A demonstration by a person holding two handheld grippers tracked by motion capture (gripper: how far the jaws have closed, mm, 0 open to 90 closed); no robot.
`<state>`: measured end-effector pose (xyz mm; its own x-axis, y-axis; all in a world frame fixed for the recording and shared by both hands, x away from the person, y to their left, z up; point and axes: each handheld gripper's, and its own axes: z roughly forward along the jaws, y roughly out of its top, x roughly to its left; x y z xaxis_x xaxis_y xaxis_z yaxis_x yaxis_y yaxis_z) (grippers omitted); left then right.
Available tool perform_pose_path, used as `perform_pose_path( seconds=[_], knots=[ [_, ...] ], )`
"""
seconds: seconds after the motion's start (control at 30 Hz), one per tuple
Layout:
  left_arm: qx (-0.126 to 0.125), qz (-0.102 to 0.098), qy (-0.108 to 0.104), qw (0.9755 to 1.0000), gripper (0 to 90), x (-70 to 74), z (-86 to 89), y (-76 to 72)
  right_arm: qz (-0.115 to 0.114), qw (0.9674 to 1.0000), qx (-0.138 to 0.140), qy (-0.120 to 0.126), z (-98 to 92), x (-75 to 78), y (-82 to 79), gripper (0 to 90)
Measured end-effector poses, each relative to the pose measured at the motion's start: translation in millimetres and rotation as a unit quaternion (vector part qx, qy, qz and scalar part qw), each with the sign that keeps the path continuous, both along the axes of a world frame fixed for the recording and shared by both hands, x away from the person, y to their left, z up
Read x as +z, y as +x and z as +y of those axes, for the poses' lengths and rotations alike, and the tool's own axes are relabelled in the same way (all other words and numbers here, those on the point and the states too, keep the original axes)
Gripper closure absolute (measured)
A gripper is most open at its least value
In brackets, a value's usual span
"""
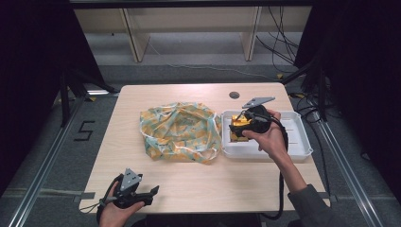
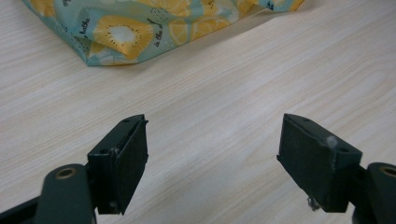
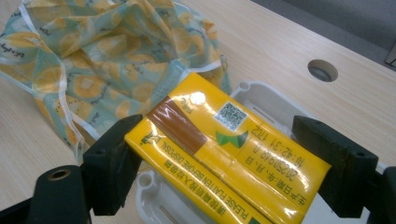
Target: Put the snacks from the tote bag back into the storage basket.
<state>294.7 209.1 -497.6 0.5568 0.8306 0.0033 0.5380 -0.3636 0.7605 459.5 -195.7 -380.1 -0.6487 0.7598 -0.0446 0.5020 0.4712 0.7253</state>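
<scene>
The right gripper (image 3: 224, 163) clamped the glossy tissue pack (image 3: 219, 144) between its fingers; slippage was possible. The left gripper (image 2: 212, 158) stood released.

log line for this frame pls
right gripper: shut on tissue pack, over tray | left gripper: open, idle near table front edge | bag: mid-table, left of tray
</scene>
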Motion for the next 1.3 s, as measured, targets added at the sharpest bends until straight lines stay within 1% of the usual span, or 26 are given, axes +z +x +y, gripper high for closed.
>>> perform_pose_path(
  seconds=[0.07,0.17,0.2,0.23,0.27,0.3,0.33,0.4,0.5,0.53,0.57,0.6,0.63,0.67,0.7,0.73,0.77,0.8,0.83,0.9,0.97,1.0,1.13,1.17,1.2,1.3],
  knots=[
    [0.008,-0.001,-0.012,0.9999,23.3,-1.4,-0.9,-0.4,0.004,0.9999,-0.006,0.007,-0.2,-4.4,-1.5,20.3],
    [0.004,0.0,-0.008,1.0,23.3,-1.1,-0.6,-0.2,0.002,0.9999,-0.009,0.012,-1.2,-10.5,-1.9,20.3],
    [0.001,-0.004,-0.004,1.0,23.3,-1.4,-0.4,0.2,0.012,0.9998,-0.012,0.009,-1.4,-11.0,-3.0,20.3],
    [0.007,-0.001,-0.004,1.0,23.3,-1.2,-1.2,-0.4,0.004,0.9999,-0.012,0.01,-1.4,-12.8,-2.7,20.3],
    [0.006,-0.004,-0.01,0.9999,23.3,-2.3,-1.3,-0.1,0.009,0.9999,-0.008,0.004,-2.1,-13.7,-2.6,20.3],
    [0.004,-0.003,-0.007,1.0,23.3,-1.9,-0.7,0.1,0.001,0.9999,-0.01,0.008,-1.2,-16.1,-2.4,20.3],
    [0.013,-0.001,-0.015,0.9998,23.3,-2.6,-1.7,-0.5,0.011,0.9999,-0.011,0.005,-1.3,-15.6,-4.3,20.3],
    [-0.001,-0.002,0.001,1.0,23.3,-1.2,1.2,0.5,0.005,0.9998,-0.016,0.01,-2.2,-17.6,-4.0,20.3],
    [0.002,0.004,-0.002,1.0,23.2,-1.5,-0.7,-0.3,0.001,0.9999,-0.015,0.008,-1.6,-20.7,-4.6,20.3],
    [-0.01,0.003,0.013,0.9999,23.2,-0.8,0.7,0.3,0.005,0.9997,-0.021,0.008,-1.4,-20.9,-5.3,20.3],
    [0.004,0.0,-0.005,1.0,23.1,-2.4,-2.6,-0.5,0.009,0.9997,-0.02,0.008,-0.9,-22.1,-5.6,20.3],
    [0.006,0.001,-0.009,0.9999,23.2,-2.8,-3.5,-1.0,0.002,0.9998,-0.02,0.006,-0.7,-23.6,-5.3,20.3],
    [-0.005,0.003,0.002,1.0,23.2,-2.1,-1.7,-0.6,0.012,0.9997,-0.021,0.007,-0.3,-23.7,-6.2,20.3],
    [-0.013,0.007,0.013,0.9998,23.1,-0.8,-0.4,-0.7,0.0,0.9998,-0.02,0.004,0.3,-25.8,-5.8,20.3],
    [-0.011,0.004,0.01,0.9999,23.1,-1.3,-1.1,-0.9,0.021,0.9994,-0.024,0.009,1.1,-24.8,-7.1,20.3],
    [-0.001,-0.002,-0.008,1.0,23.0,-2.7,-4.1,-1.0,0.021,0.9995,-0.024,0.007,0.7,-25.8,-6.8,20.3],
    [-0.002,-0.001,-0.006,1.0,23.0,-2.5,-3.8,-1.1,0.012,0.9995,-0.027,0.009,1.4,-28.6,-6.5,20.3],
    [-0.007,0.001,0.0,1.0,23.0,-2.0,-3.1,-1.0,0.013,0.9997,-0.022,0.0,0.3,-29.6,-5.7,20.3],
    [-0.017,0.005,0.015,0.9997,23.0,-0.6,-1.1,-0.7,0.014,0.9997,-0.021,0.001,0.3,-31.3,-5.4,20.3],
    [-0.016,0.004,0.015,0.9998,22.9,-0.4,-1.3,-0.7,0.022,0.9994,-0.025,0.002,1.1,-33.3,-5.4,20.3],
    [-0.015,0.005,0.013,0.9998,23.0,-0.4,-1.4,-1.0,0.014,0.9997,-0.02,0.004,2.0,-36.9,-4.2,20.3],
    [-0.015,0.004,0.013,0.9998,22.9,-0.4,-1.3,-1.0,0.024,0.9993,-0.027,0.0,2.7,-35.8,-5.3,20.3],
    [-0.013,0.009,0.01,0.9998,22.9,-0.9,-2.2,-1.1,0.026,0.9995,-0.017,-0.003,3.7,-39.7,-4.3,20.3],
    [-0.017,0.007,0.016,0.9997,22.9,-0.4,-1.8,-1.0,0.024,0.9994,-0.024,0.008,6.0,-42.3,-4.4,20.3],
    [-0.018,0.004,0.015,0.9997,22.9,-0.9,-2.1,-0.7,0.02,0.9997,-0.009,-0.006,4.4,-42.9,-2.3,20.3],
    [-0.018,0.006,0.013,0.9997,22.9,-1.2,-2.3,-0.9,0.031,0.9993,-0.02,-0.001,5.1,-43.7,-2.9,20.3]
  ],
)
